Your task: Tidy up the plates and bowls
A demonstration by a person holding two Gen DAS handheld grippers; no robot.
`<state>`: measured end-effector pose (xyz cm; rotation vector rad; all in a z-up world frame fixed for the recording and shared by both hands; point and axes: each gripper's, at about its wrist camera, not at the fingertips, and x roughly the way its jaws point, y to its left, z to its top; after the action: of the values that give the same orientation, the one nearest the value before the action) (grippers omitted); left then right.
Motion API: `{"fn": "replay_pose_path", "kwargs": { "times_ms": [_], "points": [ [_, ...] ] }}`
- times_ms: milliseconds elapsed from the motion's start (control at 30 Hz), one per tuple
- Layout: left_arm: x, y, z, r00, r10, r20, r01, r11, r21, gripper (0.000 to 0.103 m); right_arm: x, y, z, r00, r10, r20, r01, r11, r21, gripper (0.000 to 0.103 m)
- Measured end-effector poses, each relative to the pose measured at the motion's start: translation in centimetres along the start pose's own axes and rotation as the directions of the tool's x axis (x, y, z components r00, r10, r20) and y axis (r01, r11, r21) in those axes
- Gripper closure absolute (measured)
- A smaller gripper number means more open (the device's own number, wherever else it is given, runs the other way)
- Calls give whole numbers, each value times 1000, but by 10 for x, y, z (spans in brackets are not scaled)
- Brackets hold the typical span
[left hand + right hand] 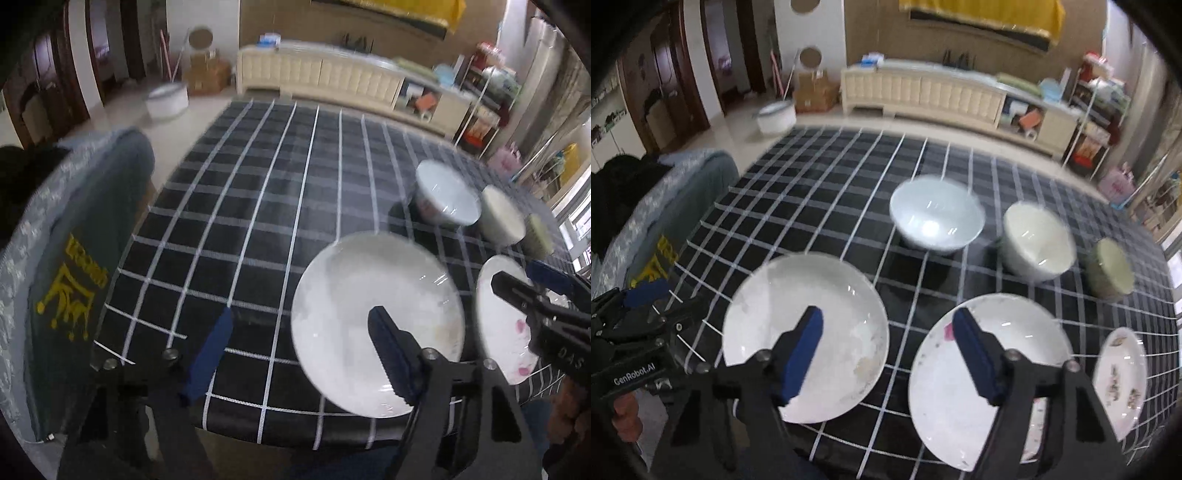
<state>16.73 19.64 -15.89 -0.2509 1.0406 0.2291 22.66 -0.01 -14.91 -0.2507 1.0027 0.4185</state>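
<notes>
1. A long cream sideboard (923, 94) stands against the brown far wall.
2. Pale glossy floor (746, 147) meets dark wooden doors (665, 81) at left.
3. A metal shelving rack (1097, 107) stands right, cluttered.

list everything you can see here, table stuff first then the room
plates: 3, white; plain plate near left, pink-flecked plate beside it, small patterned plate near right
bowls: 3; pale blue bowl, cream bowl, small green bowl, in a row behind the plates
tablecloth: 1, black with white grid, over the table
chair cover: 1, grey with yellow print, left of the table
sideboard: 1, cream, at the far wall
basin: 1, white, on the floor
cardboard box: 1, brown, by the wall
left gripper: black, blue pads, jaws open
right gripper: same, jaws open
</notes>
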Motion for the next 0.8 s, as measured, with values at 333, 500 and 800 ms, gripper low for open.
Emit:
{"fn": "replay_pose_path", "kwargs": {
  "times_ms": [333,500,800],
  "points": [
    [42,4,-5,995,1,-99,1,1000,17,42,53,-3,-3,994,-3,-110,1,1000,-12,42],
    [58,2,-5,991,2,-133,1,1000,23,50,65,-5,-9,990,-5,-142,1,1000,-23,55],
    [71,-1,-6,981,-77,-176,76,997,-13,87,79,0,-22,978,43,-206,-49,999,-21,83]
  ]
}}
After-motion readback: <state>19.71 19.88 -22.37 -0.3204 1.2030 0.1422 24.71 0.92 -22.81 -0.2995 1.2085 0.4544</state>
